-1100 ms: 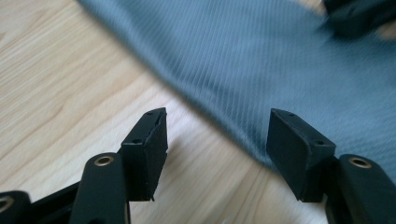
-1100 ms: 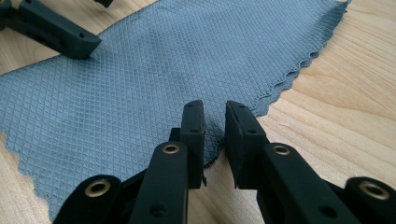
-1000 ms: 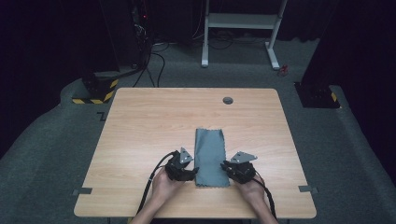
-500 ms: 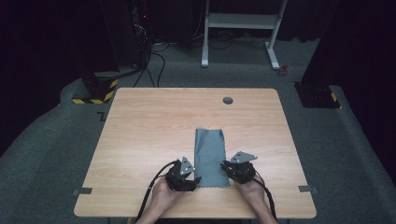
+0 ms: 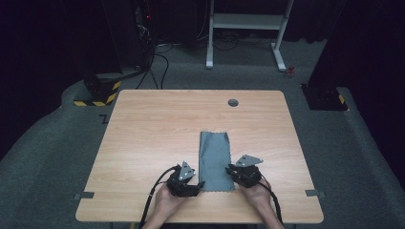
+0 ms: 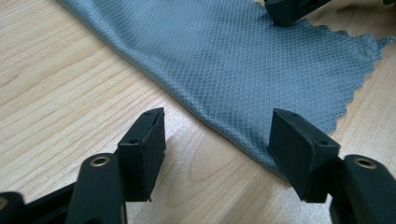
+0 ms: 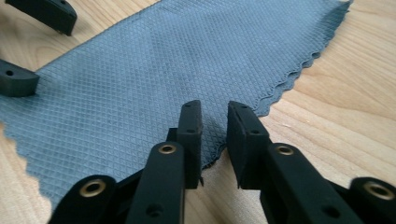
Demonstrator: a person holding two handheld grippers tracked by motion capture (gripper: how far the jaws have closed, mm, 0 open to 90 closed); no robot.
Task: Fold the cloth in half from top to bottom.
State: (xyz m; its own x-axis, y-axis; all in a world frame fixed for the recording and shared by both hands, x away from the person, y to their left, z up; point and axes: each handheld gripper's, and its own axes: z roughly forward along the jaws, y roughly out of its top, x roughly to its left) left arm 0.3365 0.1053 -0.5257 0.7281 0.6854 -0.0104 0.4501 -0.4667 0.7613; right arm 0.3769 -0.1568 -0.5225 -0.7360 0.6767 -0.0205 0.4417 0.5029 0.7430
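Right tool (image 7: 212,122) just eased apart, folded grey diamond-weave cloth (image 5: 215,160) corner released between its jaws; left tool (image 6: 219,140) held wide apart, shifted off the cloth's edge.

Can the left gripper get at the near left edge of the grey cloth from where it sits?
Probably yes: the left gripper stands open, straddling the folded edge of the cloth on the table, with nothing between.

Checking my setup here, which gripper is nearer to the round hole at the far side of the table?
Right. The right gripper sits at the grey cloth's near right corner, almost straight below the round hole; the left gripper sits at the near left corner, further to the side.
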